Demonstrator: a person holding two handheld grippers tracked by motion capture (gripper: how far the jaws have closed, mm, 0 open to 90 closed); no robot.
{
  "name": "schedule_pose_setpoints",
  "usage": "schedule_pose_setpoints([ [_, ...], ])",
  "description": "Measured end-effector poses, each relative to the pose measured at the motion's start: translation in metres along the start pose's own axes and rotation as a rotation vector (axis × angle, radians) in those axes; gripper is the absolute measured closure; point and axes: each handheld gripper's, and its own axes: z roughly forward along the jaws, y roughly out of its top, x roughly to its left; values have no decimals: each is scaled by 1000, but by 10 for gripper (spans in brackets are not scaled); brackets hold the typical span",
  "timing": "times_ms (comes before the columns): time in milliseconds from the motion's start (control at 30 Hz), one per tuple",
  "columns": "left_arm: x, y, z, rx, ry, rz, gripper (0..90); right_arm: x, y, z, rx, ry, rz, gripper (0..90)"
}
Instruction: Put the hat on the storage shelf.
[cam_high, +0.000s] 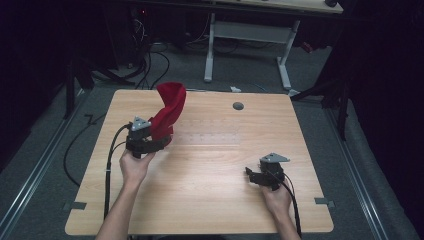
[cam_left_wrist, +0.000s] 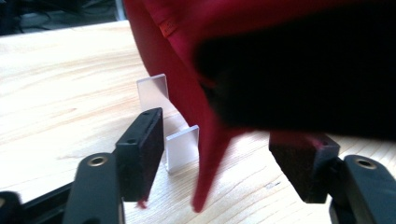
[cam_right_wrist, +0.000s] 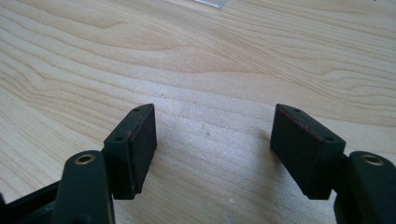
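A red cloth (cam_high: 169, 106) rises in a tall fold near the back left of the wooden table (cam_high: 215, 200). My left gripper (cam_high: 161, 141) is at the cloth's base, held in a hand. In the left gripper view the jaws of the left gripper (cam_left_wrist: 224, 140) stand apart, and a hanging point of the cloth (cam_left_wrist: 205, 177) dangles between them, pressed by neither pad. Small clear plastic plates (cam_left_wrist: 181, 148) stand upright on the table just behind the left pad. My right gripper (cam_high: 252, 176) is at the front right, open. Bare wood lies between the right gripper's (cam_right_wrist: 212, 126) pads.
A grey round cap (cam_high: 238, 106) is set in the tabletop near the back edge. Behind the table stands a white desk frame (cam_high: 247, 35), with cables on the floor at the left. A clear plastic edge (cam_right_wrist: 210, 3) lies ahead of the right gripper.
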Motion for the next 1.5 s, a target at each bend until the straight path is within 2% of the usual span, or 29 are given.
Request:
schedule_pose_setpoints([
  [300,0,-3,-13,-20,10,23,368,0,0,0,1,0,0,318],
  [400,0,-3,-20,-30,4,17,369,0,0,0,1,0,1,318],
  [533,-1,-5,-27,-33,-2,32,369,0,0,0,1,0,0,318],
  [700,-5,-7,-36,-39,-18,25,363,0,0,0,1,0,0,318],
  [1067,-8,-17,-52,-60,-45,-19,361,0,0,0,1,0,0,316],
  [1500,-17,-40,-59,-12,-67,6,361,0,0,0,1,1,-4,316],
])
